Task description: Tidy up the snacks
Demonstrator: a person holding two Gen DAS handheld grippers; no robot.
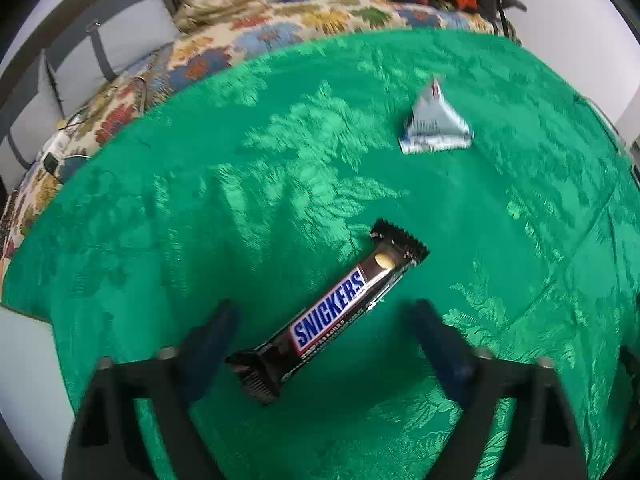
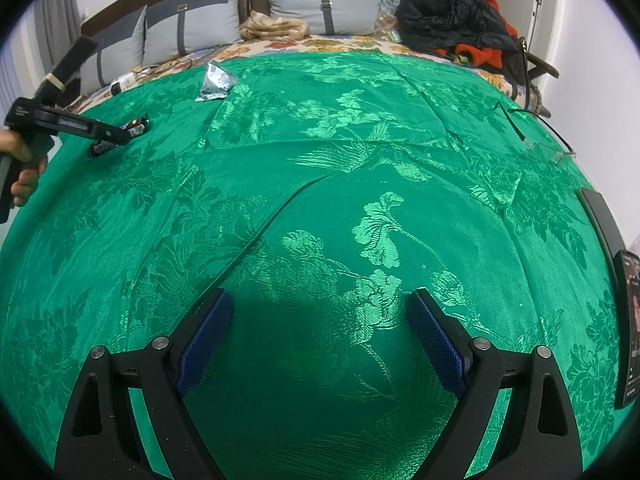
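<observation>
overhead, the left gripper (image 1: 322,328) hangs with its 2 blue-padded fingers (image 1: 208,344) spread wide on either side of a snickers bar (image 1: 332,312), touching neither end and holding nothing. the bar lies flat and slantwise on the green brocade bedspread (image 1: 200,220), its far end pointing toward a silver triangular packet (image 1: 434,124) that rests well apart, nearer the spread's far edge. the right gripper (image 2: 320,332) is likewise wide open and empty over a bare stretch of the spread's near middle. from its view the left gripper (image 2: 100,134) shows at the spread's left edge, a hand (image 2: 24,172) on its grip. grey pillows (image 2: 192,28) and a heap of black and red clothing (image 2: 452,16) lie beyond the far edge, eyeglasses (image 2: 536,136) toward the right edge.
</observation>
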